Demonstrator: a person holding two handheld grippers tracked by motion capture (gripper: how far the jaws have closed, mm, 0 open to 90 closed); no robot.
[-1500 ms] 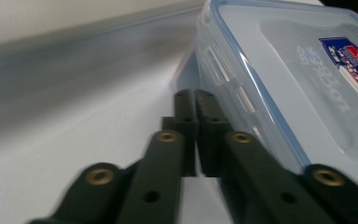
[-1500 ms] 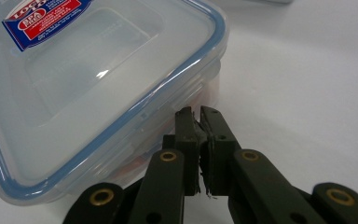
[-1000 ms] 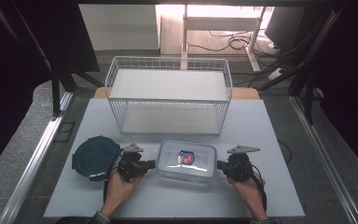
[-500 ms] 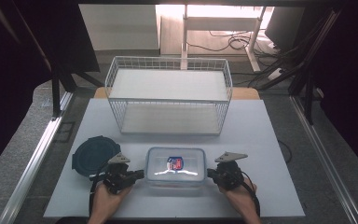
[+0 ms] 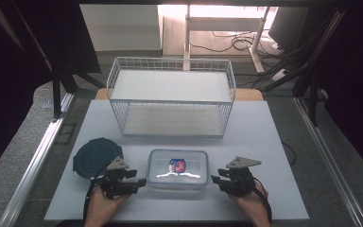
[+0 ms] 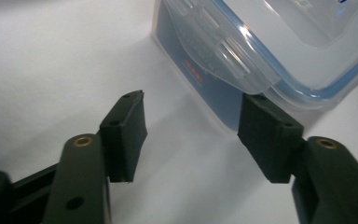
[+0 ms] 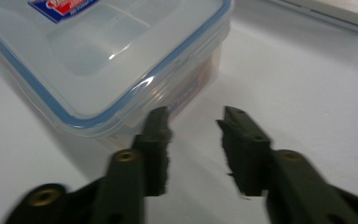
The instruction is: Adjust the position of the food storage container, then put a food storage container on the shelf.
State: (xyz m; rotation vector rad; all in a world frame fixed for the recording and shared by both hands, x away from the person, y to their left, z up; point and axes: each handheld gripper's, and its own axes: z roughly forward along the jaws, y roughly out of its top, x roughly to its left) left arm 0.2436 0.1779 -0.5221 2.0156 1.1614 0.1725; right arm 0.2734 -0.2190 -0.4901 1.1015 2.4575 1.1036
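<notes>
Clear lidded container (image 5: 177, 169) resting flat on white table (image 5: 274, 142), near its front edge, in front of white wire basket (image 5: 171, 96). Lid seated, blue seal and red-and-blue label visible on top. Dark round lid (image 5: 96, 157) lying flat, well to the left of the container.

Left gripper (image 5: 139, 181) at the container's left end, jaws just opened, parted, nothing between them; one pad (image 6: 265, 135) just beside the lid's side latch, contact not discernible.

Right gripper (image 5: 216, 179) at the container's right end, jaws just opened, parted, empty, just beside the container's corner.
</notes>
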